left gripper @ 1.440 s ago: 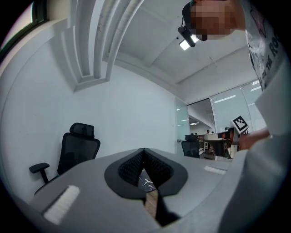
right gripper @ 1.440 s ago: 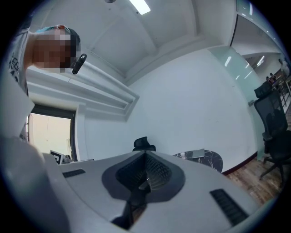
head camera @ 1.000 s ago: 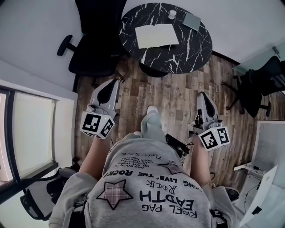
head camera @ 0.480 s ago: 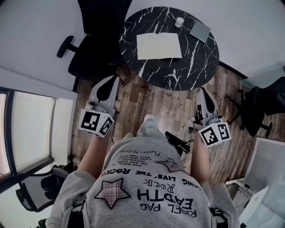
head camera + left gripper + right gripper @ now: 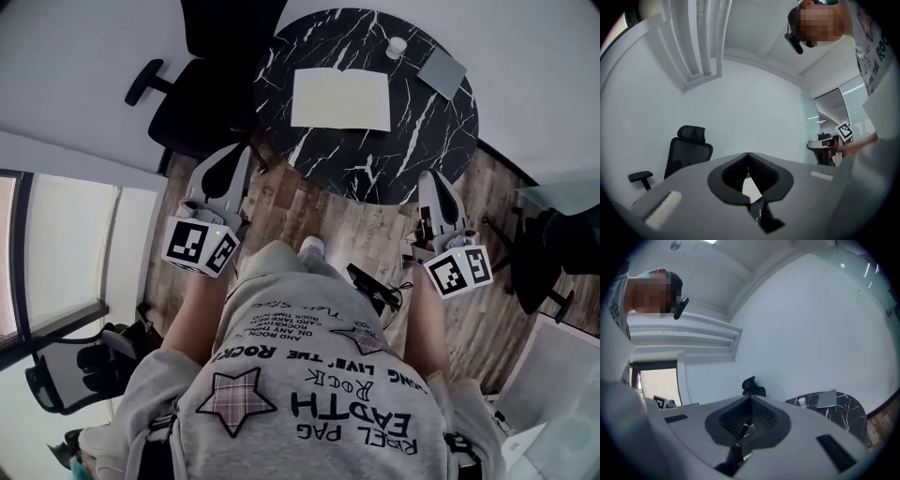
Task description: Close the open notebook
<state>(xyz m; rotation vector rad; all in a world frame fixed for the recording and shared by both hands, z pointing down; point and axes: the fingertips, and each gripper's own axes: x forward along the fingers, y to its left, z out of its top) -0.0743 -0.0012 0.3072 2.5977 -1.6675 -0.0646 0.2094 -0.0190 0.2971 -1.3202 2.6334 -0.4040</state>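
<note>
The open notebook (image 5: 340,99) lies flat with its pale pages up on a round black marble table (image 5: 375,159), in the upper middle of the head view. Both grippers are held level short of the table's near edge, over the wooden floor. My left gripper (image 5: 244,152) is shut and empty, near the table's left rim. My right gripper (image 5: 429,178) is shut and empty too, below the table's right rim. In the left gripper view the jaw tips (image 5: 748,153) meet, and a slice of the pale page (image 5: 751,186) shows through the gap behind them. The right gripper's jaw tips (image 5: 750,397) also meet.
A small white cup (image 5: 397,46) and a closed grey book (image 5: 442,71) sit at the table's far right. A black office chair (image 5: 202,103) stands left of the table, another (image 5: 548,253) at the right, a third (image 5: 66,375) at the lower left. White walls lie behind the table.
The table and the notebook have drawn nearer and lower in the head view. Both grippers have moved forward toward the table's edge, still shut.
</note>
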